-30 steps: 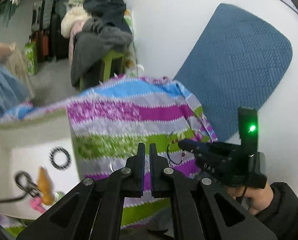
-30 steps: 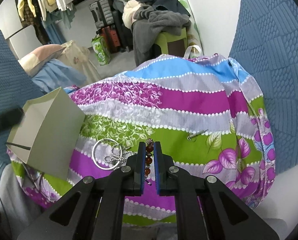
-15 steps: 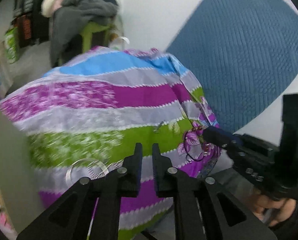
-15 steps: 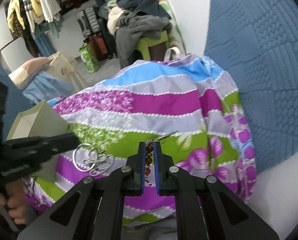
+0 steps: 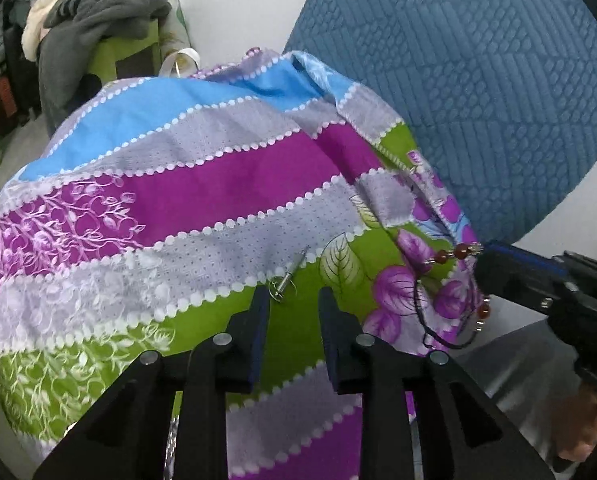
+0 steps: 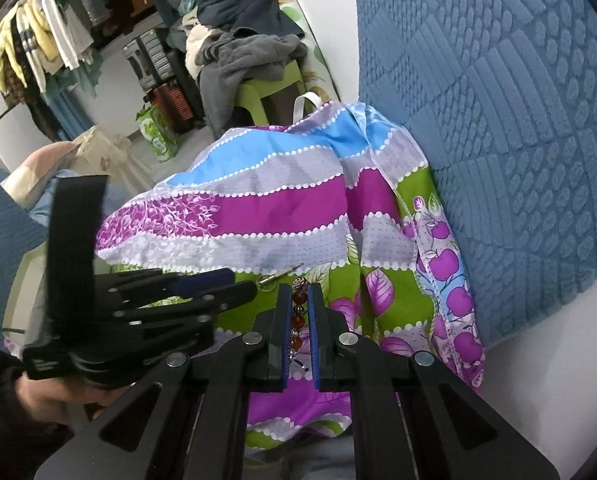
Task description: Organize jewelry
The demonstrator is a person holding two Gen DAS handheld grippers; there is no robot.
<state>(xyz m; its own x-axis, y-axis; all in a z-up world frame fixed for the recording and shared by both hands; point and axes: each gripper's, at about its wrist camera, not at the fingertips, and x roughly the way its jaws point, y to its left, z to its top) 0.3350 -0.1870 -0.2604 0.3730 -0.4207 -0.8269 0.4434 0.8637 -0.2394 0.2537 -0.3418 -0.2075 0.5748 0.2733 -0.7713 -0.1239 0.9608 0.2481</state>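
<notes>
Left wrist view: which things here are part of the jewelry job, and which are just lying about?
Job:
beaded bracelet, held in right gripper
small silver pin, ahead of open left gripper
striped cloth

Lying about:
blue cushion
grey clothes pile

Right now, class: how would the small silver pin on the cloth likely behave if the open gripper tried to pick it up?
The silver pin looks thin and rigid, so probably light and stiff. It lies flat on the soft striped cloth, so the left gripper may press it into the fabric or pinch cloth with it. Its smooth metal could slip.
</notes>
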